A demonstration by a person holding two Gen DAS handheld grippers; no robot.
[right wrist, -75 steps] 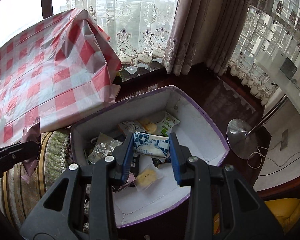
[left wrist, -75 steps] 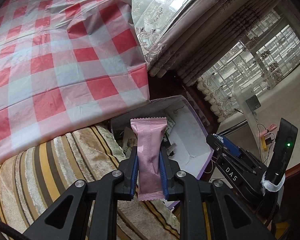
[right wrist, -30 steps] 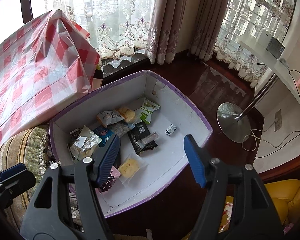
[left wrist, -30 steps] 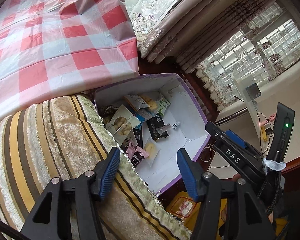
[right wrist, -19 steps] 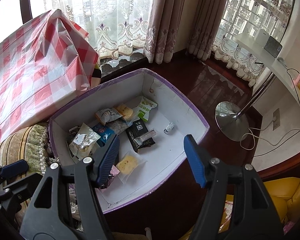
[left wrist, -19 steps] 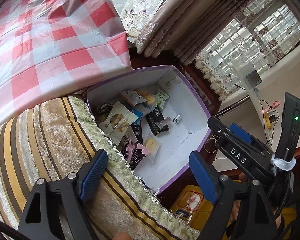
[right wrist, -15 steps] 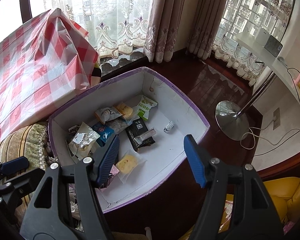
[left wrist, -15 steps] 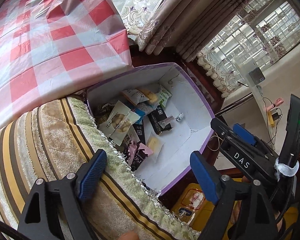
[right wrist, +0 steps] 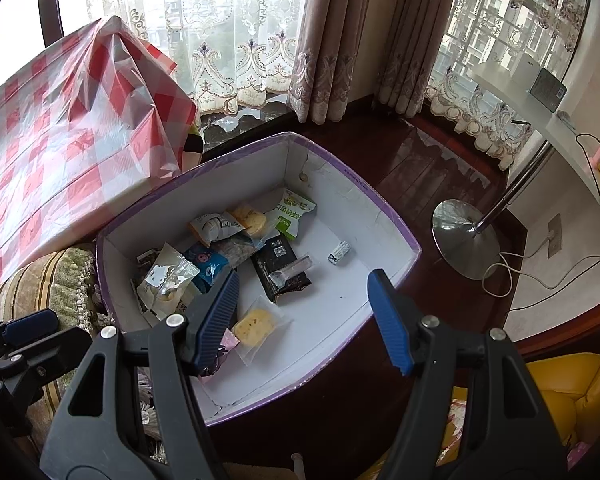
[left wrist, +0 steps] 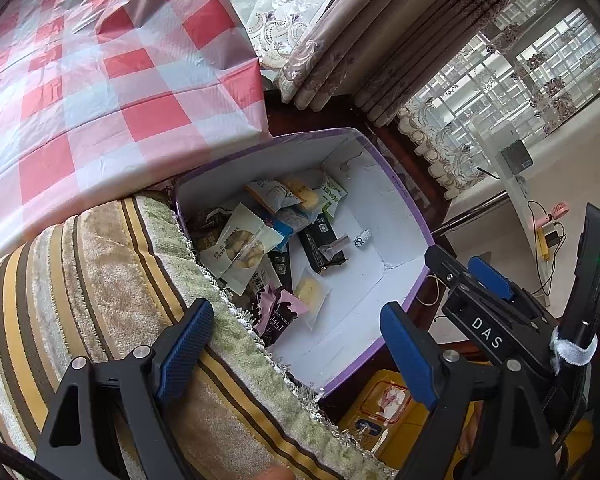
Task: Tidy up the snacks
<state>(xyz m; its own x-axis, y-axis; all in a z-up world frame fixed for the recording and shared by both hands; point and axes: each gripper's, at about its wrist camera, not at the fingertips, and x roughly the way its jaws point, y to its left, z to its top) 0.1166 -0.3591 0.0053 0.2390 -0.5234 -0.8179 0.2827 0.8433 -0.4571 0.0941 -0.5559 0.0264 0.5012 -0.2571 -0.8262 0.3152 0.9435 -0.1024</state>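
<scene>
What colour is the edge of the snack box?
Purple, with white walls inside; the box rim shows best from the right wrist.

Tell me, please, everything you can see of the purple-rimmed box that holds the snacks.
The box is an open, lidless carton, apparently cardboard, with purple outside walls and rim and a white, creased inside. It stands upright on the dark wooden floor, one side against the striped cushion, beside the checked cloth. Snack packets lie loose on its bottom, crowded toward the cushion side: a black packet, a green one, and a clear-wrapped yellow cake. The far part is mostly bare. Neither gripper touches it.
</scene>
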